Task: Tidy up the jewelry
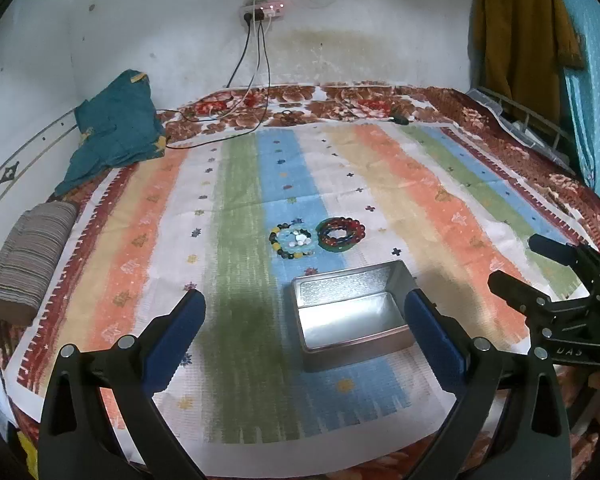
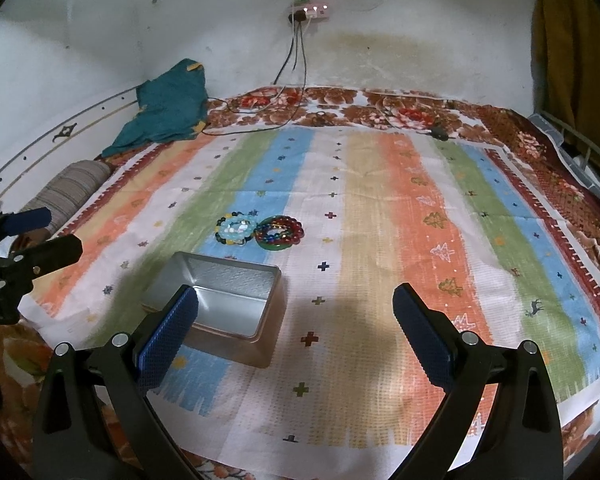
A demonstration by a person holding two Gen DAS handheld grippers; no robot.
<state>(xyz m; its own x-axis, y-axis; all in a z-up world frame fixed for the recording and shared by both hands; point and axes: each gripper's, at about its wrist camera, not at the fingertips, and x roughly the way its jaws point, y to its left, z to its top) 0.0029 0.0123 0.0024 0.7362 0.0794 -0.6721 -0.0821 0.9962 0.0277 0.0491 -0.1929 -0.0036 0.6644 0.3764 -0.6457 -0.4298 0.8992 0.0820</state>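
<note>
Both wrist cameras sit low over the near edge of the striped cloth, facing the far white wall with its power strip; the left view looks from the left, the right view from the right. Both share the metal tin close ahead and the bead bracelets beyond; each catches the other gripper at its edge.

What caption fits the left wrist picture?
Open left hand-held gripper hovers over an empty rectangular silver tin near two colourful beaded bracelet piles.
</note>
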